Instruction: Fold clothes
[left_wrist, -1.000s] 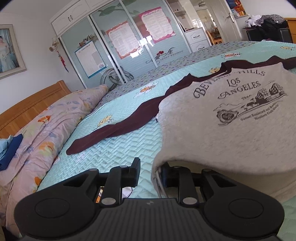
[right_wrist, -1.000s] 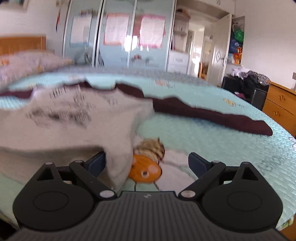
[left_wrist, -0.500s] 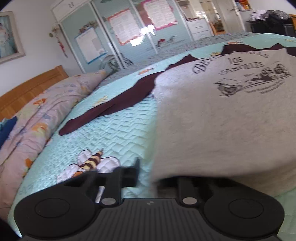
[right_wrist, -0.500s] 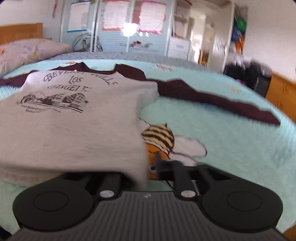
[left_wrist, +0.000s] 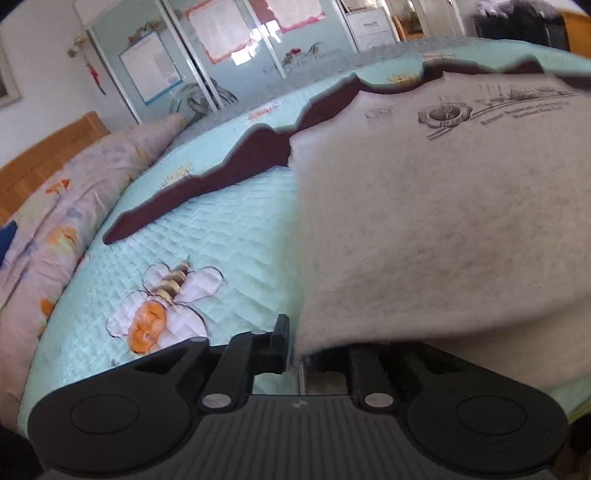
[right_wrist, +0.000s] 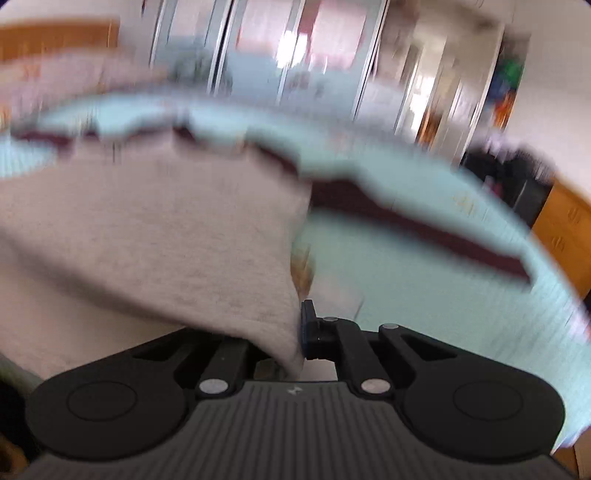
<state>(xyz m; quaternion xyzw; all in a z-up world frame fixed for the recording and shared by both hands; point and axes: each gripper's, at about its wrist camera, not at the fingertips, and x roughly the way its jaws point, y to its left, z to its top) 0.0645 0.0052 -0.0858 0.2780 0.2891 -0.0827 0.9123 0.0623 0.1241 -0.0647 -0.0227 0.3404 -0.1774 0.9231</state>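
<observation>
A grey sweatshirt (left_wrist: 443, 206) with dark maroon sleeves and a printed chest logo lies on the bed; its hem is lifted off the quilt. My left gripper (left_wrist: 295, 343) is shut on the hem's left corner; the cloth hides its right finger. One maroon sleeve (left_wrist: 207, 184) stretches out to the left on the quilt. In the blurred right wrist view my right gripper (right_wrist: 297, 332) is shut on the sweatshirt's (right_wrist: 166, 240) right hem corner, with the cloth draped over its left finger. The other sleeve (right_wrist: 424, 229) lies out to the right.
The bed has a light-green quilt (left_wrist: 221, 236) with a bee print (left_wrist: 166, 295). A floral duvet (left_wrist: 55, 221) and wooden headboard (left_wrist: 44, 162) are on the left. A mirrored wardrobe (left_wrist: 240, 48) stands behind. A wooden dresser (right_wrist: 565, 225) is at the right.
The right gripper shut on the hem corner. Both grippers have lifted the hem and carried it forward toward the collar, so the cloth bulges up and covers more of the print.
</observation>
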